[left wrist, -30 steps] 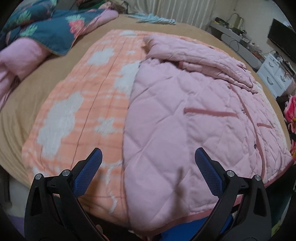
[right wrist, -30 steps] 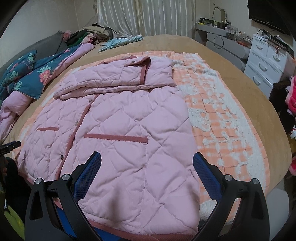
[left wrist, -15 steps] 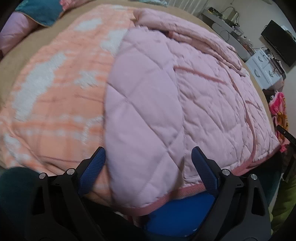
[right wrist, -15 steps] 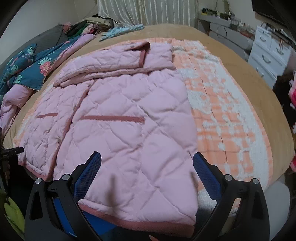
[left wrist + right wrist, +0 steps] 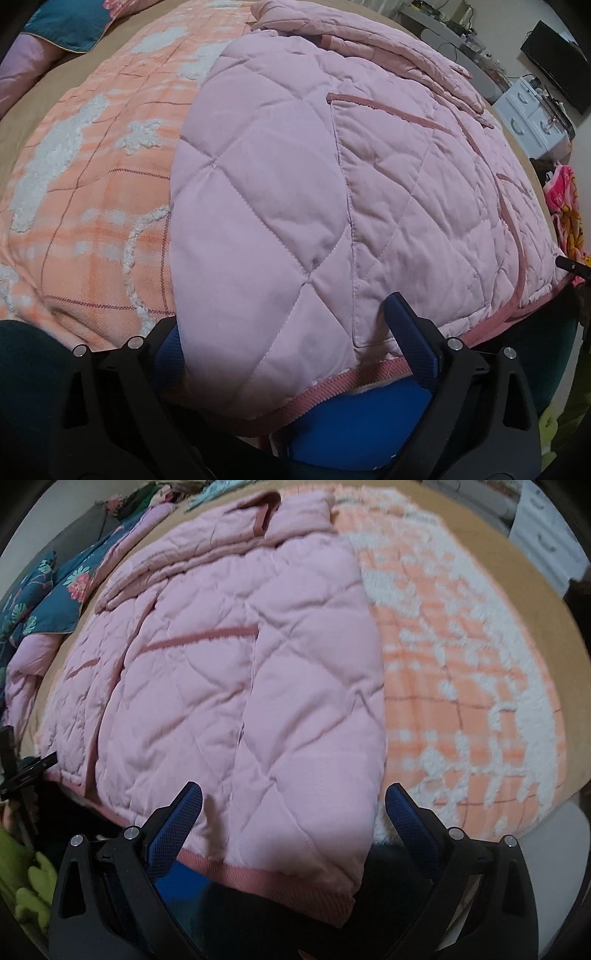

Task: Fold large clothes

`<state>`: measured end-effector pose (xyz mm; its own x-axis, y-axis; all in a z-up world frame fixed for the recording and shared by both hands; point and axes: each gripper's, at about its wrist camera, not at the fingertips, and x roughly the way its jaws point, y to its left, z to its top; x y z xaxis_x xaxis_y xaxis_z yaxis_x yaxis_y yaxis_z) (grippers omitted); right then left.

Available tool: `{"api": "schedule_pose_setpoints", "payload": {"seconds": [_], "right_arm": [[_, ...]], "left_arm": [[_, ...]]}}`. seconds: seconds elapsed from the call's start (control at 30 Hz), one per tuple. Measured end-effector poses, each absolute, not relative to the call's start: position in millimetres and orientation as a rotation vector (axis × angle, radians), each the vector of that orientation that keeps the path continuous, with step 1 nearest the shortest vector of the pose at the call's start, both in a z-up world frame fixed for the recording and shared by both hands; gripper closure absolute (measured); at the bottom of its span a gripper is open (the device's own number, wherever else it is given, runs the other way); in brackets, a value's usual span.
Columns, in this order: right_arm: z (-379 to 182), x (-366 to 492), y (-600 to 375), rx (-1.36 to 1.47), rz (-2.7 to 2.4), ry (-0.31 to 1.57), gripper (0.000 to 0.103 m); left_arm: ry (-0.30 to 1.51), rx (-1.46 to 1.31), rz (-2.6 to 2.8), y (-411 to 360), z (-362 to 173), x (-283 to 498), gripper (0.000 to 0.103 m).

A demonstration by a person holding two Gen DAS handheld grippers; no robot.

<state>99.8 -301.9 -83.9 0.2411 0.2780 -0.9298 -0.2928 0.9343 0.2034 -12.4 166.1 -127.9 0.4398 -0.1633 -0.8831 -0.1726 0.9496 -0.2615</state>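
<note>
A pink quilted jacket lies flat, front up, on an orange and white blanket, its sleeves folded across the top. My left gripper is open at the jacket's near left hem corner. The padded cloth bulges between the fingers, and the left pad is partly hidden under it. In the right wrist view the same jacket fills the middle. My right gripper is open astride the near right hem corner, whose dark pink binding hangs between the fingers.
The blanket lies on a tan bed cover. A teal floral quilt is bunched at the far left. White drawers and a dark screen stand beyond the bed's right side.
Both grippers have dropped and moved forward to the jacket's near hem, so the cloth now sits between their fingers. Both stay open, and the jacket has not shifted.
</note>
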Motion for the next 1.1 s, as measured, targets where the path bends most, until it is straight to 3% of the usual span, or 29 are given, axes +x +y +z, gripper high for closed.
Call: {"api": "schedule_pose_setpoints", "payload": {"seconds": [0.13,0.23,0.3,0.37,0.47,0.77,0.87,1.03,1.1], "right_arm": [[-91,105,-305,0.033,0.436,1.343,0.006],[-98,104,-304,0.055,0.486,1.396,0.029],[-95,100,-302,0.039,0.49,1.375,0.034],[-91,96,-303,0.038,0.498,1.348,0.054],[-79,88,-306,0.05,0.531,1.283,0.071],[-12,69,-307,0.154,0.612,0.922,0.08],[0,74,-309,0.207,0.615,0.854,0.081],[9,83,-308,0.27,0.61,0.788,0.083],[12,87,-307,0.285,0.611,0.769,0.083]], "left_arm": [[1.123,-0.341,0.005,166,-129,-12,0.012],[1.125,-0.34,0.004,165,-129,-13,0.011],[1.123,-0.345,0.004,165,-129,-15,0.011],[1.121,-0.346,0.005,166,-129,-16,0.011],[1.121,-0.347,0.005,165,-129,-16,0.011],[1.113,-0.351,0.004,166,-127,-17,0.014],[1.095,-0.349,-0.007,165,-123,-20,0.032],[1.038,-0.289,-0.005,155,-107,-28,0.079],[1.011,-0.269,-0.013,153,-99,-29,0.087]]}}
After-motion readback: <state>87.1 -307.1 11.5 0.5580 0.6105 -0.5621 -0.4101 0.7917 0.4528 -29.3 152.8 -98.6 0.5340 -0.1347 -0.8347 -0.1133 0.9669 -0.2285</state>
